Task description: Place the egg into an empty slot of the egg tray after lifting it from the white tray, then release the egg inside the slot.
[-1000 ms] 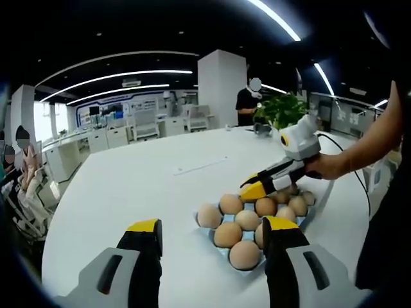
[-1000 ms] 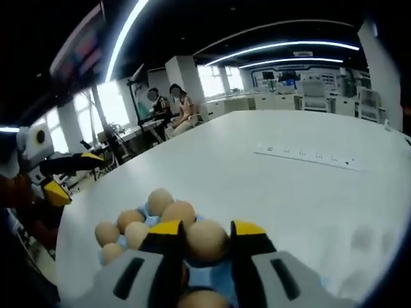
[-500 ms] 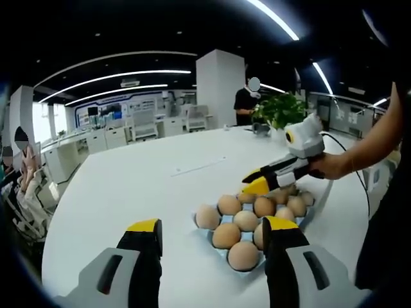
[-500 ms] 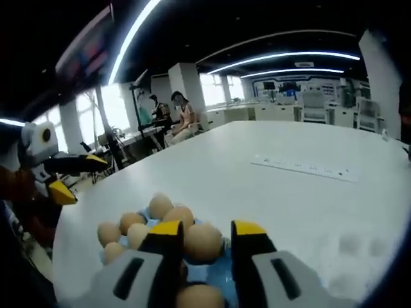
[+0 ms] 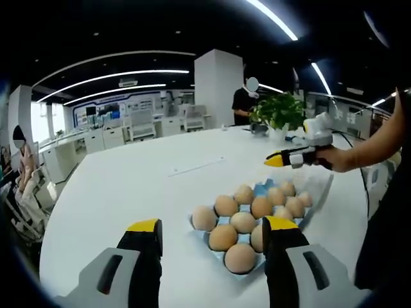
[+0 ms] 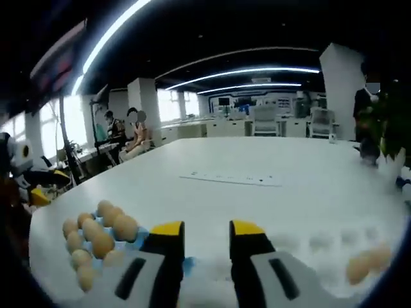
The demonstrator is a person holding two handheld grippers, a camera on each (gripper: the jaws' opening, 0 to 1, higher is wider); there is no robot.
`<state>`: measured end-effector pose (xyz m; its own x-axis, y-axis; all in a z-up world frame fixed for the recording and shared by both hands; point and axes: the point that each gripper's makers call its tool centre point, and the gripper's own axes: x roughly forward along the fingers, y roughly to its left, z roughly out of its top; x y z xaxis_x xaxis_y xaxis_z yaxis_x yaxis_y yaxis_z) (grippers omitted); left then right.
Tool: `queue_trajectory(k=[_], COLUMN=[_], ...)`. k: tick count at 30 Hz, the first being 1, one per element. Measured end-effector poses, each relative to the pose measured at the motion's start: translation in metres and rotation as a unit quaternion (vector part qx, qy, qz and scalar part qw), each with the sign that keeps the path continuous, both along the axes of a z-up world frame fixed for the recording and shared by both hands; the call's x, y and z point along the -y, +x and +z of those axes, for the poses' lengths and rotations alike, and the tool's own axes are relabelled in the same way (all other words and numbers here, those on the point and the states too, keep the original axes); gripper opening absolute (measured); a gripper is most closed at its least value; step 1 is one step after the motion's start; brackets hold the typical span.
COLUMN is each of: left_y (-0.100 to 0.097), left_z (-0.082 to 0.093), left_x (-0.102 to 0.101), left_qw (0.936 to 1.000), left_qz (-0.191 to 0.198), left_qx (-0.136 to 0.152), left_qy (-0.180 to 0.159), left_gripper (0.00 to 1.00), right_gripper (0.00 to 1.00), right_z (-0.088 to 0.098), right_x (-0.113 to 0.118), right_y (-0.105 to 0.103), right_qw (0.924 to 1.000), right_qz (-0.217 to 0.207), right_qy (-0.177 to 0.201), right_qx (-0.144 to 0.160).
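Two yellow-tipped tools, left [image 5: 210, 234] and right [image 6: 207, 232], gape open and empty above the white tabletop [image 5: 128, 186] near the egg-filled blue egg tray [image 5: 264, 190].

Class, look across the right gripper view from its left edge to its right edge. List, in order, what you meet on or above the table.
left gripper → eggs in the egg tray → right gripper → loose eggs on the table
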<state>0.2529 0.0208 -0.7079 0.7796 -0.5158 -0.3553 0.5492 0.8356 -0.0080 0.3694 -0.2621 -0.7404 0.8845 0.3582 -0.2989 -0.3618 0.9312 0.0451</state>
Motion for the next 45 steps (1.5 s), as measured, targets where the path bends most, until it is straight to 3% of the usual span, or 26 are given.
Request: queue_trajectory(k=[6, 12, 17, 21, 29, 30, 31, 32, 45], left_y=[0.000, 0.000, 0.000, 0.001, 0.000, 0.000, 0.000, 0.000, 0.002], left_z=[-0.001, -0.001, 0.000, 0.002, 0.000, -0.001, -0.001, -0.001, 0.001], left_x=[-0.001, -0.001, -0.001, -0.003, -0.002, -0.002, -0.002, -0.002, 0.000], left_qw=[1.0000, 1.0000, 1.0000, 1.0000, 1.0000, 1.0000, 1.0000, 1.0000, 1.0000], left_qz=[0.000, -0.001, 0.000, 0.005, 0.003, 0.002, 0.002, 0.002, -0.002], left_qx=[-0.001, -0.001, 0.000, 0.002, -0.001, -0.001, -0.001, -0.001, 0.001], left_qy=[0.000, 0.001, -0.001, -0.002, 0.000, 0.000, 0.000, 0.001, 0.002], left_gripper=[0.63, 0.63, 0.63, 0.63, 0.63, 0.63, 0.63, 0.63, 0.62], right_gripper=[0.27, 0.27, 0.27, 0.27, 0.28, 0.28, 0.27, 0.27, 0.27], right_z=[0.000, 0.006, -0.006, -0.012, -0.030, -0.033, -0.045, -0.038, -0.038], right_x=[0.075, 0.122, 0.151, 0.159, 0.161, 0.162, 0.165, 0.163, 0.159], right_y=[0.001, -0.003, -0.004, -0.006, -0.008, -0.008, -0.011, -0.005, -0.008], right_qw=[0.9945, 0.9860, 0.9807, 0.9784, 0.9794, 0.9796, 0.9774, 0.9811, 0.9853], right_qz=[-0.104, -0.163, -0.193, -0.205, -0.195, -0.191, -0.191, -0.181, -0.156], right_qy=[0.006, -0.028, -0.032, -0.024, -0.046, -0.051, -0.063, -0.057, -0.065], right_qx=[-0.002, 0.022, 0.005, -0.007, -0.029, -0.035, -0.066, -0.039, -0.027])
